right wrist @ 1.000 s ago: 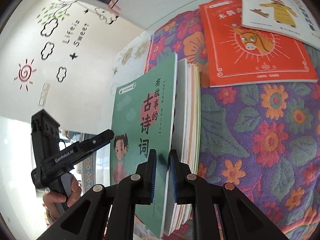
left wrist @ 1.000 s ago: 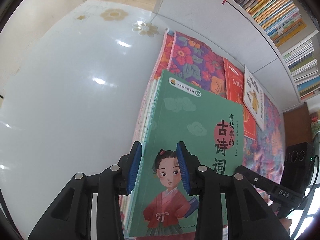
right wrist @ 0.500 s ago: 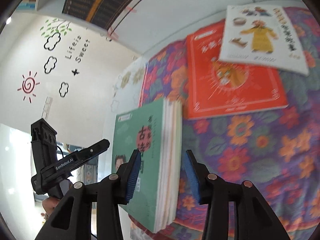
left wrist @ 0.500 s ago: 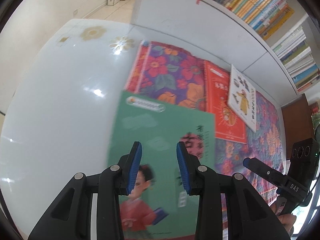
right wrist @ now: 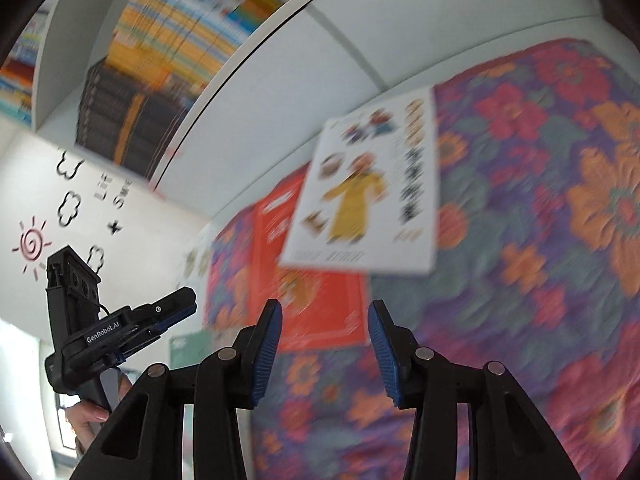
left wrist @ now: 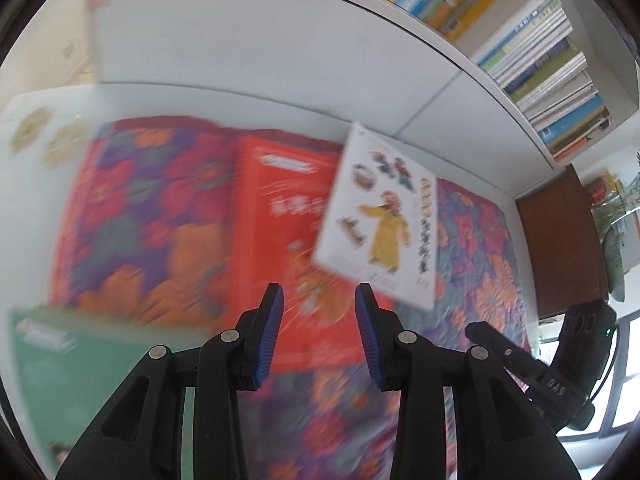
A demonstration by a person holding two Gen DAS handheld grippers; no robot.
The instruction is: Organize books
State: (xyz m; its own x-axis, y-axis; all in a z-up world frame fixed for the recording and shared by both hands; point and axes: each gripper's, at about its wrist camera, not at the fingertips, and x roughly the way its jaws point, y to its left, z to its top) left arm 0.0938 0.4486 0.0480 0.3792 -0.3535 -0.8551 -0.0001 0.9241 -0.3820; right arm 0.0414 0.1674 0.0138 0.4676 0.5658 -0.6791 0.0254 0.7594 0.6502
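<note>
Both grippers' fingers apart, empty, above red book (left wrist: 280, 216); white book (left wrist: 380, 216) lies overlapping it and could slide off if red is lifted first.

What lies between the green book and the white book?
The red book on the floral cloth; the white book overlaps its far edge, the green book sits nearer. Left wrist view shows it.

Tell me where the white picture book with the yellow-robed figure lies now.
In both wrist views the white picture book lies partly across the red book, on the floral cloth.
</note>
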